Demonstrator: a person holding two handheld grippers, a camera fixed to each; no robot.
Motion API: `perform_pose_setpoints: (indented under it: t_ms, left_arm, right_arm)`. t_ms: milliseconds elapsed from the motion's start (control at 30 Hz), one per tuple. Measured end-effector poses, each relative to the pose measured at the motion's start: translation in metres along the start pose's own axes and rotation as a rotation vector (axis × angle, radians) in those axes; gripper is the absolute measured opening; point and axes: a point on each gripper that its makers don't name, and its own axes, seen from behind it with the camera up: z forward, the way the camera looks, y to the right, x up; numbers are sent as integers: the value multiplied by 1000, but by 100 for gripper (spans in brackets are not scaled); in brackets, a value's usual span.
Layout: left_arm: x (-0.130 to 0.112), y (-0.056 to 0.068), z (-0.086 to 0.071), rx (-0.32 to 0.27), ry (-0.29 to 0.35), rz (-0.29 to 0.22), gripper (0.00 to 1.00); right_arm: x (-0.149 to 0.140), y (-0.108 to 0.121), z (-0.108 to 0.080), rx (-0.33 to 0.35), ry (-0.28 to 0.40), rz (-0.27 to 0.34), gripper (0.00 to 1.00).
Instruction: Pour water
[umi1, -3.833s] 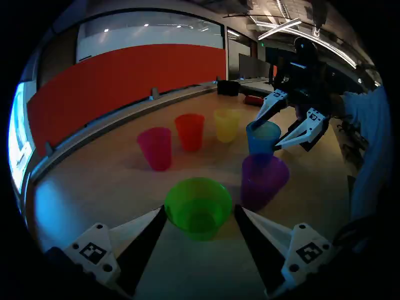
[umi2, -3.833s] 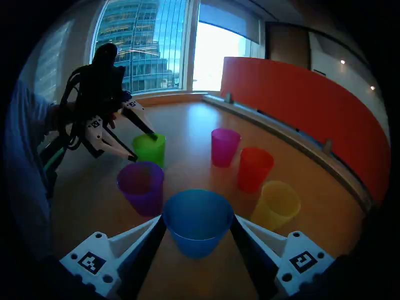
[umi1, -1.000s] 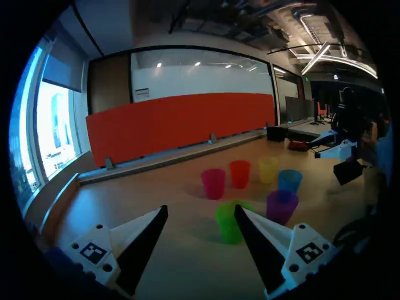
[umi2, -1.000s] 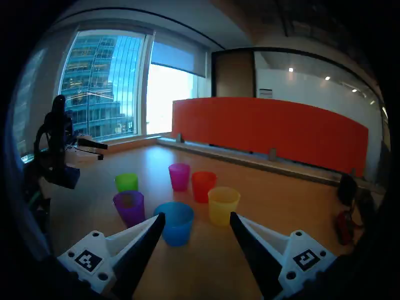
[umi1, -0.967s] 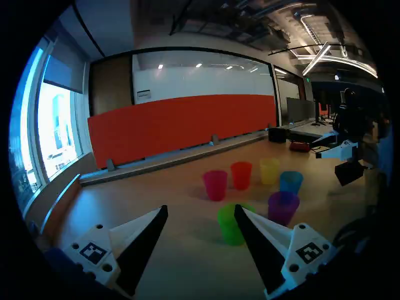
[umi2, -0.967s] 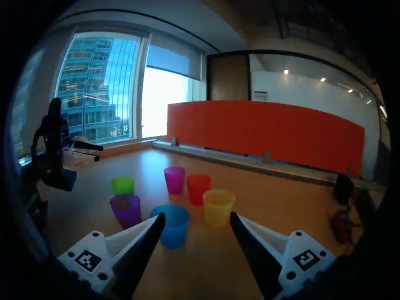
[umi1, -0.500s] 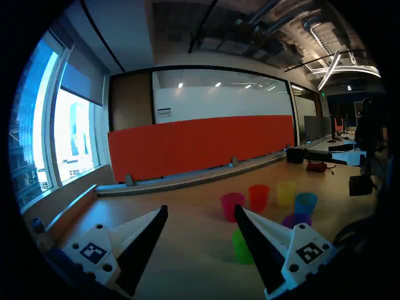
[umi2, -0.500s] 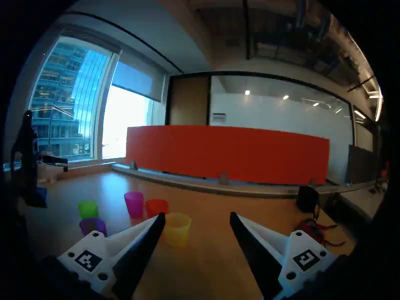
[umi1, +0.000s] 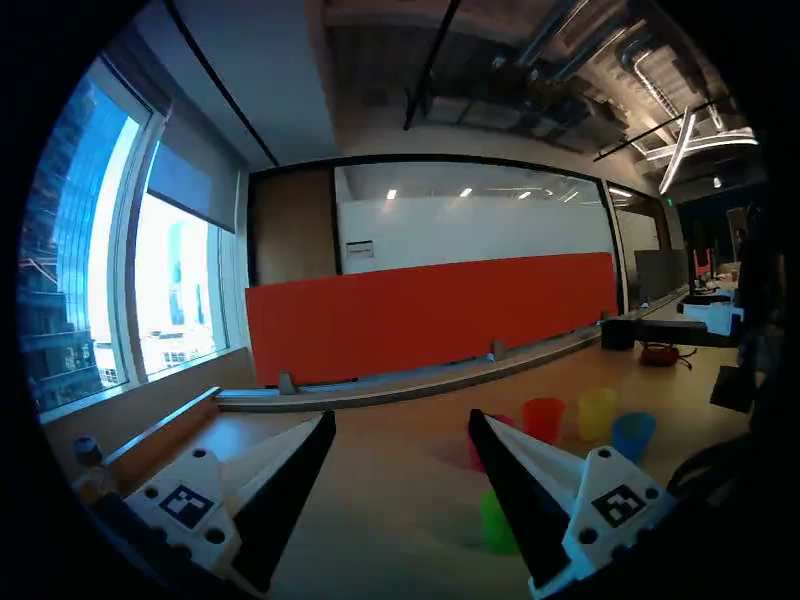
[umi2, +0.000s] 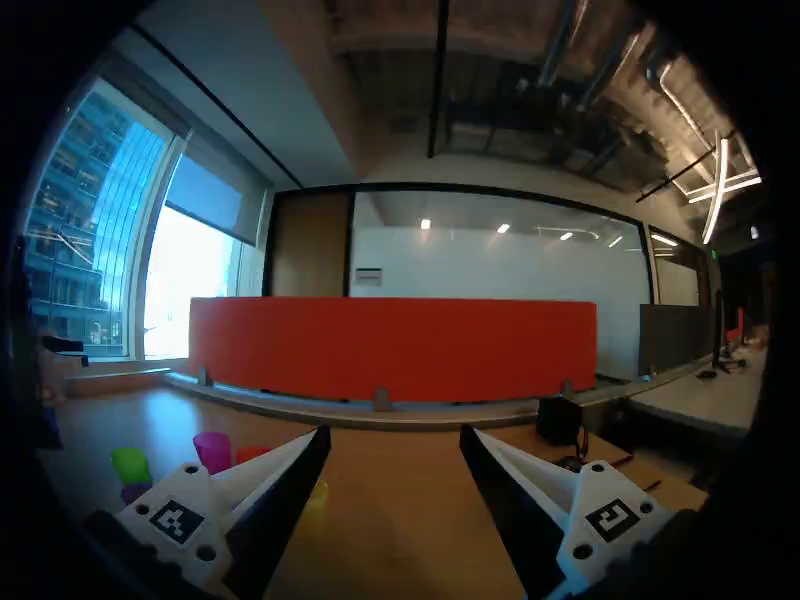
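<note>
Both grippers are held high and away from the cups. My left gripper (umi1: 400, 416) is open with nothing between its fingers. Low on the wooden table (umi1: 400, 500) stand small plastic cups: red (umi1: 543, 418), yellow (umi1: 597, 412), blue (umi1: 633, 435), and a green one (umi1: 496, 522) half hidden behind the right finger. My right gripper (umi2: 393, 432) is open too and holds nothing. Its view has a green cup (umi2: 130, 464), a pink cup (umi2: 212, 450) and a purple cup (umi2: 134, 492) at the lower left. No water is visible.
A long orange partition (umi1: 430, 310) runs along the table's far edge. A black box (umi2: 560, 420) and cables sit at the far right of the table. Tall windows (umi1: 170, 300) are on the left, with a small bottle (umi1: 86, 468) on the ledge.
Both grippers have drawn back from the cups and tilted upward. The cups have shrunk and dropped low in both views. 3.8 s ago the open jaws flanked the green and blue cups.
</note>
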Motion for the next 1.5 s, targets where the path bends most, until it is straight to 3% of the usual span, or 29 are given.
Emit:
perform_pose_setpoints:
  t_ms: [300, 767, 1200, 1500]
  left_arm:
    - [5, -2, 2, 24, 23, -4, 99]
    - [-6, -7, 6, 80, 22, 6, 99]
    - [-36, -9, 12, 135, 13, -11, 99]
    - [-56, -18, 10, 171, 5, -37, 99]
  right_arm:
    - [-4, 11, -3, -62, -5, 28, 100]
    - [-22, 17, -8, -91, -31, 15, 100]
    - [-30, 17, -14, -106, -62, 21, 100]
    - [-30, 14, -14, -106, -67, 47, 100]
